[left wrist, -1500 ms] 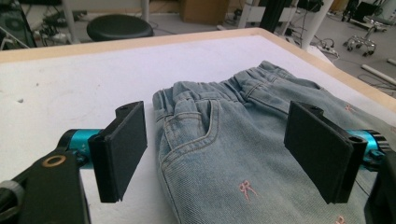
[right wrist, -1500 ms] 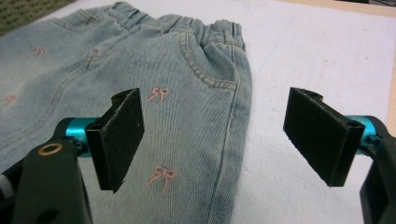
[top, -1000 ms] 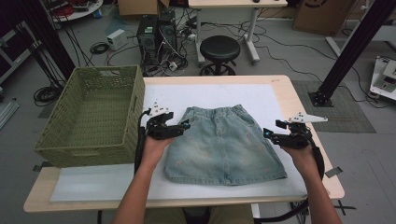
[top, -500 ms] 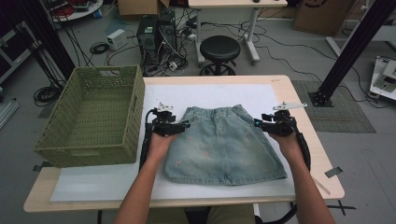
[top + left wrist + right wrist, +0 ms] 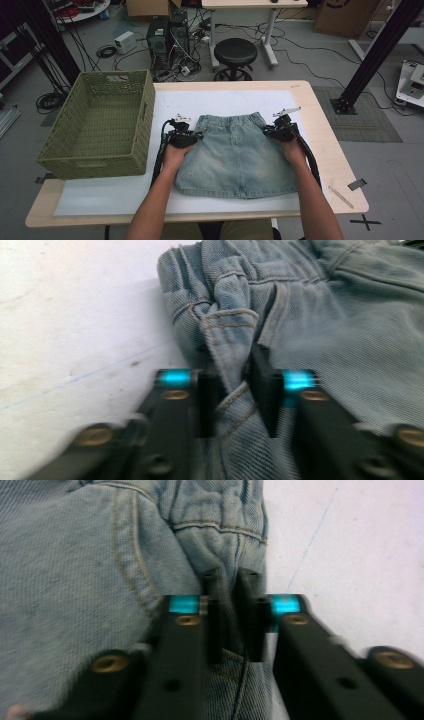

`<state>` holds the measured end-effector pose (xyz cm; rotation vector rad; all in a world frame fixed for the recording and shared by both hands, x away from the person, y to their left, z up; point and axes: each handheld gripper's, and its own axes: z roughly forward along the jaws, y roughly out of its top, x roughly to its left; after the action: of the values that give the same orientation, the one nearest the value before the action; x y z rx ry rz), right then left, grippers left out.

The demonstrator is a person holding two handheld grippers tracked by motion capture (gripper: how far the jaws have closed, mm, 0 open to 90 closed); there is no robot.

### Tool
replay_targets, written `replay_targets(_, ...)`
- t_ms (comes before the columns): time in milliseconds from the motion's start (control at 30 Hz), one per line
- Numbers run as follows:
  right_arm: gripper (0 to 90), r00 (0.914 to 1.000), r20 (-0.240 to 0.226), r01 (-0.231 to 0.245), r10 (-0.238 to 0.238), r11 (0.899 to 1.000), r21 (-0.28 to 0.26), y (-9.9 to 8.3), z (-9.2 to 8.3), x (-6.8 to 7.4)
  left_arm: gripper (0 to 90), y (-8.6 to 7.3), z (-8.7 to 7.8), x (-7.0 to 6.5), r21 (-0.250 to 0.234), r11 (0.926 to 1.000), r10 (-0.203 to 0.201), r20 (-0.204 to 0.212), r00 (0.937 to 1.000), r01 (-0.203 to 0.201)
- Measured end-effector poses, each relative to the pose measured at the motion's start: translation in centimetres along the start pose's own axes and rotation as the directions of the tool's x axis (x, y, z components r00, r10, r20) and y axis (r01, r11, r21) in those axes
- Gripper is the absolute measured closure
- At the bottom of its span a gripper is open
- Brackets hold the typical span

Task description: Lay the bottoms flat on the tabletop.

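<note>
Cables, a black stool (image 5: 235, 51) and computer towers crowd the floor beyond the bench (image 5: 320, 125), whose top is covered by a white sheet (image 5: 225, 100). At the left gripper (image 5: 234, 390), the jaws have just been closing and now pinch a bunched fold of a denim skirt (image 5: 235, 155) at its left waist corner. The right gripper (image 5: 232, 615) has likewise just closed and pinches the right waist corner. The skirt lies flat at the middle of the sheet, waistband toward the far edge, hem toward the person.

To do this step well, both pinches should probably catch every layer of cloth, and the two hands should rise together and level so the skirt hangs evenly. A green woven basket (image 5: 100, 125) stands at the bench's left edge, just beside the left hand (image 5: 175, 152).
</note>
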<state>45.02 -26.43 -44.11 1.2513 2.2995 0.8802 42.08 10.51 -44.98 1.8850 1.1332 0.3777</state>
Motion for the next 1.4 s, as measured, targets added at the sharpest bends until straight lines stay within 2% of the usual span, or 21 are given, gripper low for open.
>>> replay_targets(33, 87.3, 0.9999, 0.011, 0.006, -0.006, 1.000, 0.002, 0.1, -0.2, 0.0, 81.1, -0.1, -0.2, 0.0, -0.019, 0.9998, 0.002, -0.011, 0.9999, -0.003)
replay_targets(100, 87.7, 0.9979, 0.063, 0.015, -0.015, 1.000, -0.006, 0.0, -0.9, -0.3, 81.7, -0.1, -0.7, 0.1, -0.069, 0.9975, -0.013, -0.030, 0.9995, 0.011)
replay_targets(133, 87.8, 0.9965, 0.083, -0.005, 0.006, 1.000, -0.019, -0.1, -1.3, -0.6, 81.8, 0.0, -1.0, 0.2, -0.097, 0.9952, -0.017, -0.031, 0.9994, 0.014)
replay_targets(200, 87.8, 0.9946, 0.094, -0.039, 0.044, 0.998, -0.056, -0.3, -2.0, -1.4, 81.8, 0.3, -1.5, 0.1, -0.151, 0.9884, 0.009, -0.034, 0.9994, -0.014)
replay_targets(267, 87.8, 0.9924, 0.115, -0.035, 0.043, 0.997, -0.074, -0.3, -2.3, -1.6, 81.8, 0.6, -1.7, -0.3, -0.197, 0.9781, 0.057, -0.050, 0.9971, -0.065)
replay_targets(300, 87.8, 0.9899, 0.136, -0.027, 0.038, 0.996, -0.083, -0.3, -2.3, -1.5, 81.7, 0.7, -1.7, -0.4, -0.218, 0.9730, 0.065, -0.060, 0.9961, -0.077)
replay_targets(333, 87.8, 0.9866, 0.159, -0.018, 0.034, 0.995, -0.100, -0.2, -2.3, -1.4, 81.6, 1.0, -1.7, -0.4, -0.224, 0.9714, 0.066, -0.070, 0.9953, -0.080)
replay_targets(400, 87.7, 0.9802, 0.190, -0.026, 0.055, 0.988, -0.153, 0.1, -2.3, -1.2, 80.3, 1.5, -1.5, -0.5, -0.243, 0.9652, 0.077, -0.090, 0.9930, -0.097)
replay_targets(433, 87.6, 0.9763, 0.205, -0.032, 0.068, 0.984, -0.173, 0.3, -2.3, -1.1, 76.0, 1.8, -1.3, -0.6, -0.240, 0.9642, 0.089, -0.110, 0.9900, -0.113)
replay_targets(500, 87.1, 0.9741, 0.211, -0.048, 0.082, 0.985, -0.165, 0.5, -1.9, -1.1, 59.0, 2.1, -1.3, -0.4, -0.243, 0.9640, 0.081, -0.112, 0.9903, -0.107)
replay_targets(533, 85.8, 0.9732, 0.213, -0.054, 0.087, 0.986, -0.158, 0.4, -1.6, -1.2, 58.5, 2.0, -1.4, -0.2, -0.238, 0.9662, 0.073, -0.115, 0.9906, -0.099)
replay_targets(600, 81.3, 0.9772, 0.184, -0.080, 0.106, 0.987, -0.143, 0.1, -1.2, -1.4, 49.4, 1.7, -1.5, 0.3, -0.202, 0.9767, 0.053, -0.102, 0.9934, -0.073)
replay_targets(667, 73.3, 0.9803, 0.158, -0.097, 0.119, 0.985, -0.144, -0.1, -1.2, -1.5, 48.6, 1.3, -1.7, 0.7, -0.164, 0.9841, 0.053, -0.094, 0.9942, -0.068)
replay_targets(733, 67.8, 0.9831, 0.139, -0.098, 0.119, 0.984, -0.150, -0.3, -1.7, -1.4, 48.0, 0.7, -2.0, 1.0, -0.142, 0.9895, 0.020, -0.051, 0.9985, -0.027)
replay_targets(833, 64.7, 0.9854, 0.128, -0.089, 0.111, 0.981, -0.171, -0.5, -2.7, -1.2, 46.6, -0.2, -2.6, 1.0, -0.109, 0.9938, 0.014, -0.036, 0.9993, -0.018)
replay_targets(867, 64.0, 0.9861, 0.123, -0.089, 0.112, 0.980, -0.179, -0.6, -3.1, -1.1, 46.1, -0.5, -2.9, 0.8, -0.093, 0.9953, 0.025, -0.034, 0.9991, -0.028)
replay_targets(1067, 59.8, 0.9894, 0.101, -0.081, 0.104, 0.975, -0.206, -2.8, -5.5, -0.6, 42.8, -2.1, -4.2, -0.1, -0.048, 0.9983, 0.034, -0.004, 0.9994, -0.034)
replay_targets(1133, 54.2, 0.9899, 0.075, -0.103, 0.121, 0.973, -0.206, -3.7, -6.1, -0.4, 40.6, -2.6, -4.7, -0.2, -0.055, 0.9981, 0.028, 0.014, 0.9995, -0.027)
replay_targets(1200, 51.9, 0.9898, 0.034, -0.127, 0.138, 0.967, -0.221, -4.6, -6.6, -0.2, 39.1, -3.1, -5.2, -0.4, -0.077, 0.9967, 0.029, 0.014, 0.9995, -0.027)
replay_targets(1300, 50.0, 0.9925, 0.023, -0.113, 0.120, 0.970, -0.213, -5.8, -7.1, 0.6, 38.4, -3.3, -5.8, -0.5, -0.083, 0.9965, 0.011, 0.017, 0.9998, -0.010)
replay_targets(1400, 48.0, 0.9949, 0.025, -0.092, 0.098, 0.980, -0.176, -6.5, -7.4, 1.3, 37.9, -3.6, -6.4, -0.5, -0.082, 0.9965, -0.016, 0.004, 0.9999, 0.016)
